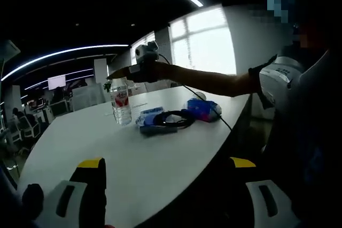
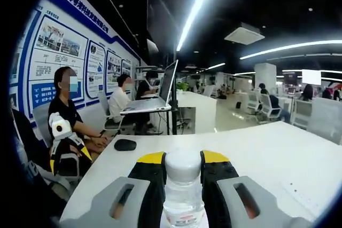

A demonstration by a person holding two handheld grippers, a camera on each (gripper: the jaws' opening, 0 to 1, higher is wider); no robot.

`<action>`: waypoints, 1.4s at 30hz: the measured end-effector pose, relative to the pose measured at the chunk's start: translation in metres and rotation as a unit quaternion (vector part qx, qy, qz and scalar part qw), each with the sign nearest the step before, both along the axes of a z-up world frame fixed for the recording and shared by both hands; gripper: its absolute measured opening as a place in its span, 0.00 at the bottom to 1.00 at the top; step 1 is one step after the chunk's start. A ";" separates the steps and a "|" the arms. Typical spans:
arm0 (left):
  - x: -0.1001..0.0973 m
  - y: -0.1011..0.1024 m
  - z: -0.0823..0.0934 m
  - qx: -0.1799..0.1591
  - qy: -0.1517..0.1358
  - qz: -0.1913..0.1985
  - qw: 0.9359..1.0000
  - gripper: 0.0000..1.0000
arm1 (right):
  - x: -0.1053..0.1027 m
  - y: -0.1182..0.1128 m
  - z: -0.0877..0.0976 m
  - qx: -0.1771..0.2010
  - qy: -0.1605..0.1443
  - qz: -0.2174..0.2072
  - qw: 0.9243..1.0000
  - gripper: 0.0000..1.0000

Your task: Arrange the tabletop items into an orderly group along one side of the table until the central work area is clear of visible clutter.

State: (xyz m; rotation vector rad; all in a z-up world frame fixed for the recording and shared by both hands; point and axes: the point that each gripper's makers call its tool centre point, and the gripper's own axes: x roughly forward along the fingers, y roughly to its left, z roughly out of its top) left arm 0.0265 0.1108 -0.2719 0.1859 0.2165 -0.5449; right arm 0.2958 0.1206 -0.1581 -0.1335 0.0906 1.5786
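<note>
The right gripper (image 2: 183,185) has its jaws closed around the water bottle (image 1: 121,102) standing at the table's (image 1: 107,142) far side, eleven o'clock of the cables (image 1: 173,118); the left gripper (image 1: 168,172) waits open, empty; next, probably, carrying it edgeward.

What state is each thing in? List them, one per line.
Water bottle: upright, capped, clamped between the right gripper's jaws.
Right gripper: shut on the water bottle.
Left gripper: open, holding nothing, over the table edge.
Black cable: coiled, lying on the table.
Blue pouch: lying flat beside the black cable.
Black mouse: resting on the table.
</note>
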 end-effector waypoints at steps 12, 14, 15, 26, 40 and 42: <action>-0.002 0.004 0.001 0.003 0.001 0.004 1.000 0.93 | 0.007 0.023 -0.003 0.012 0.004 -0.015 1.000 0.21; -0.002 0.006 0.000 0.002 0.002 0.007 1.000 0.93 | 0.007 0.027 -0.003 0.011 -0.001 -0.015 1.000 0.21; -0.002 0.007 0.000 0.002 0.002 0.007 1.000 0.93 | 0.008 0.028 -0.003 0.010 -0.001 -0.017 1.000 0.21; -0.001 0.009 -0.001 0.003 0.005 0.011 1.000 0.93 | 0.024 0.044 -0.008 0.007 -0.012 -0.017 1.000 0.21; 0.000 0.014 -0.006 -0.003 0.007 0.014 1.000 0.92 | 0.033 0.064 -0.013 0.017 0.009 -0.030 0.999 0.22; 0.000 0.015 -0.007 -0.004 0.008 0.015 1.000 0.92 | 0.031 0.061 -0.014 0.000 -0.007 -0.028 1.000 0.22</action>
